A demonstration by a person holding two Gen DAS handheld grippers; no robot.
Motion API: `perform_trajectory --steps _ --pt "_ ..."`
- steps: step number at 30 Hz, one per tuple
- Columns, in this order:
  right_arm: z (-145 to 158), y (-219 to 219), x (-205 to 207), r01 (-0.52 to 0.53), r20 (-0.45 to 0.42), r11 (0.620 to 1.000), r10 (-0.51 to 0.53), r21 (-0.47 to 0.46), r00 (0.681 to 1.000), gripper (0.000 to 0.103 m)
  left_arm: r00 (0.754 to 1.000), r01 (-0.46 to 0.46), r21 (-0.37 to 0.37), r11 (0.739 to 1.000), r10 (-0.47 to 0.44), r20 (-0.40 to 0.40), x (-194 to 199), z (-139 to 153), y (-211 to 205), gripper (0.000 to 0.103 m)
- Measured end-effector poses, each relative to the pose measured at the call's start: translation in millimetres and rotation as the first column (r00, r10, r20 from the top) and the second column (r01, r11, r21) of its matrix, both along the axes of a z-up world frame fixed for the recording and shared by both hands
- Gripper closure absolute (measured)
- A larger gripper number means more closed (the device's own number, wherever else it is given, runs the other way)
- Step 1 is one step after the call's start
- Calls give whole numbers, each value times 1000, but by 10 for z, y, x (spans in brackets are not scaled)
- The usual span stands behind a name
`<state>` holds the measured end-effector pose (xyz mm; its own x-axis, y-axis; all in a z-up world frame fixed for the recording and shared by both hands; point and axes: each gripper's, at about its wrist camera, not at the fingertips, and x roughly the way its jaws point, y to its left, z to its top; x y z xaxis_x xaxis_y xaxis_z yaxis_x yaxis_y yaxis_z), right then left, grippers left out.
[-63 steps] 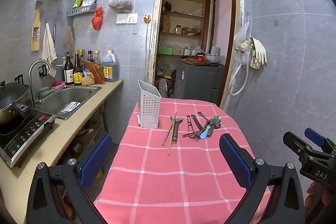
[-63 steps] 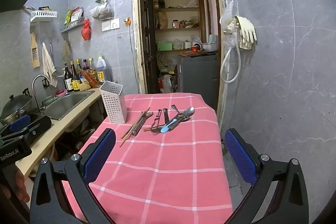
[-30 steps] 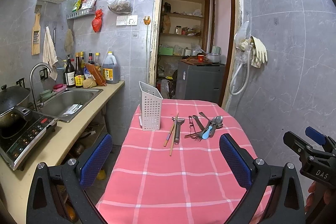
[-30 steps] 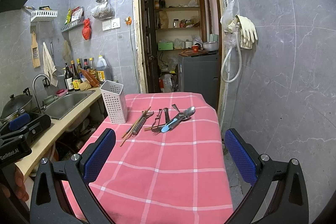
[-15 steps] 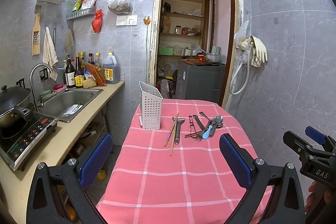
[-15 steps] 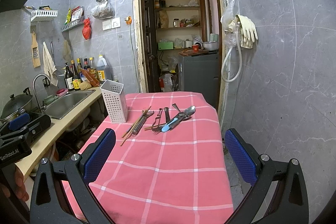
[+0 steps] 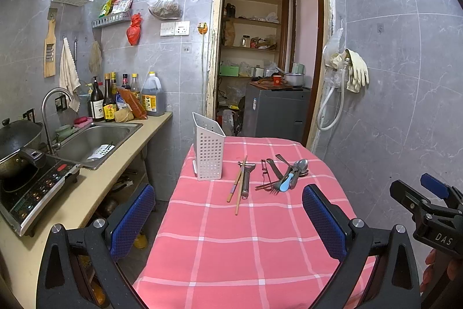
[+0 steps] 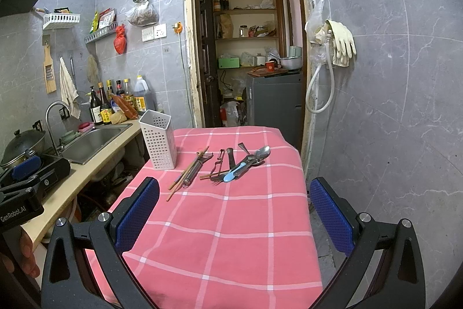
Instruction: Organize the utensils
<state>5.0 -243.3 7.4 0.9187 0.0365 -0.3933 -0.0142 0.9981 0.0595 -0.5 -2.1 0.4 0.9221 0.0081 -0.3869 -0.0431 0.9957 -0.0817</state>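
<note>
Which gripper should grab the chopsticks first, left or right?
Probably left: the chopsticks lie almost centred ahead of the open left gripper, beside the white holder; from the right gripper they sit off to the left.

A desk (image 7: 231,251) is standing under a pink cloth (image 8: 231,222) crossed by white lines, the cloth hanging over its edges. A white perforated holder (image 7: 208,154) is standing upright on the far left part of it. Just beside the holder, a pair of wooden chopsticks (image 7: 239,187) is lying lengthwise, touching a metal peeler (image 7: 246,178). Farther right, a loose heap of cutlery is resting: a second peeler (image 7: 265,173), a fork (image 7: 273,187), a blue-handled utensil (image 7: 285,184) and spoons (image 7: 301,165), overlapping one another. The near half of the cloth is lying bare.
</note>
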Motion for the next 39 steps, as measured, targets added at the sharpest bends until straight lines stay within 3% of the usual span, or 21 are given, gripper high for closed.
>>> perform_trajectory --steps 32,39 --pt "21 5 95 1 -6 1000 -1 5 1000 1 1000 2 4 1000 -1 -4 17 85 55 0" --pt "16 43 268 1 -5 1000 -1 12 1000 1 1000 8 8 1000 -8 -11 274 -15 168 0"
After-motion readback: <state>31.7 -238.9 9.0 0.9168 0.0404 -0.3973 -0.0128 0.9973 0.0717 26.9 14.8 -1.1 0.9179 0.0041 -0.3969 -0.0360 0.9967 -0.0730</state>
